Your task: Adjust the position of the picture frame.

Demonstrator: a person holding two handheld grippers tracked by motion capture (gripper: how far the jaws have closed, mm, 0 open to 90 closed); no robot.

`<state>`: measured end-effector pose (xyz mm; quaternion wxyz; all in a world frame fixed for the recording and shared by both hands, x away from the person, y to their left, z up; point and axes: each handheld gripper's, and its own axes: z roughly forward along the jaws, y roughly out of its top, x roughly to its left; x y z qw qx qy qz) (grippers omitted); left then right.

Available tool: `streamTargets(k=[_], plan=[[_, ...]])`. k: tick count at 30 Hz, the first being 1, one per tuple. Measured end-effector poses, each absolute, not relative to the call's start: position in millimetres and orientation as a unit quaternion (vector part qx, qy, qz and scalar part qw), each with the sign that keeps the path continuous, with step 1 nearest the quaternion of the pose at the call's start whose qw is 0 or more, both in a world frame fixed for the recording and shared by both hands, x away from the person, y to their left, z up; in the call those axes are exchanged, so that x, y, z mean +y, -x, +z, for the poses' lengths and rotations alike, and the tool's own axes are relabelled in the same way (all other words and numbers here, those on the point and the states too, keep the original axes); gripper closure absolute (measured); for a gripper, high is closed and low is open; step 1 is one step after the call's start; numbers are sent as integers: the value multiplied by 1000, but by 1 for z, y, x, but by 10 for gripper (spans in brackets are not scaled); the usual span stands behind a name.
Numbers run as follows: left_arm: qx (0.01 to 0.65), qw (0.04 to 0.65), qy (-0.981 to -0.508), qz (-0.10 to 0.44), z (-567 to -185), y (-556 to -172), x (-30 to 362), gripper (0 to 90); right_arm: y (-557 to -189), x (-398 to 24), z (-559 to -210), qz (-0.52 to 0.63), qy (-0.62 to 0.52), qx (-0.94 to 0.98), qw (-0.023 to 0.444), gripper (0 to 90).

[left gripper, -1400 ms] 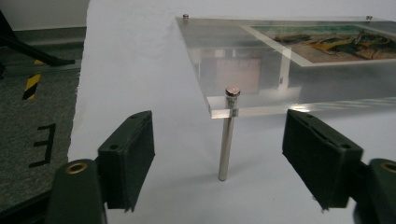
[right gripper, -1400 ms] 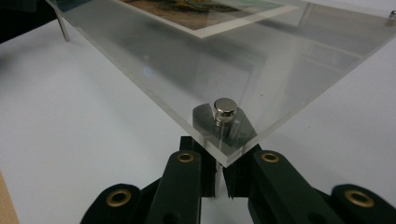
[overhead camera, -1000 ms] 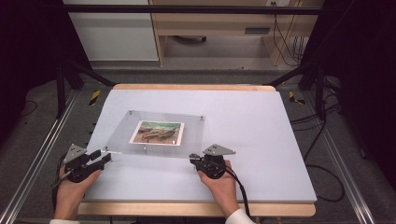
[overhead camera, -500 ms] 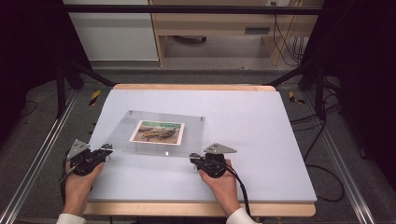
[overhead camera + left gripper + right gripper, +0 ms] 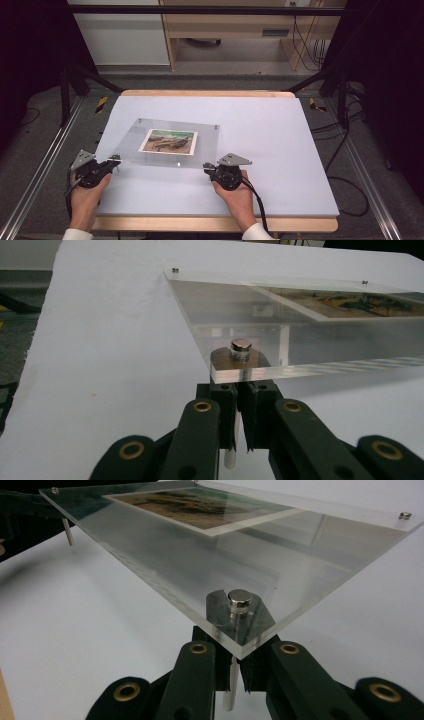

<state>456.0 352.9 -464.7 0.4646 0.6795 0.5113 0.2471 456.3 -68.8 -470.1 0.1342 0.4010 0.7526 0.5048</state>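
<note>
A clear acrylic photo frame with a landscape print stands on short metal pins on the white table. My left gripper is at its near-left corner. In the left gripper view the gripper has just closed its jaws, and the corner pin is pinched between them under the frame. My right gripper is at the near-right corner. The right gripper view has it shut on that corner's pin below the frame. Both grippers rest low on the table.
The white table sheet lies on a wooden board, with edges close behind both hands. Metal rails run along both sides. Black cables trail on the floor at the right. A wooden cabinet stands beyond the far edge.
The left gripper's jaws, open at the frame's near-left corner a second ago, have closed on the corner pin. The right hand and gripper have kept still.
</note>
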Motion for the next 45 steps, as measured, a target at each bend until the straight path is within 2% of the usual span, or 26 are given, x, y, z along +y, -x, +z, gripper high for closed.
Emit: streamTargets(k=[20, 45], plan=[[509, 478, -673, 245, -464, -460, 353, 841, -456, -69, -468, 505, -400, 753, 135, 849], [458, 525, -670, 255, -429, -436, 323, 844, -452, -105, -429, 519, -403, 726, 202, 831]])
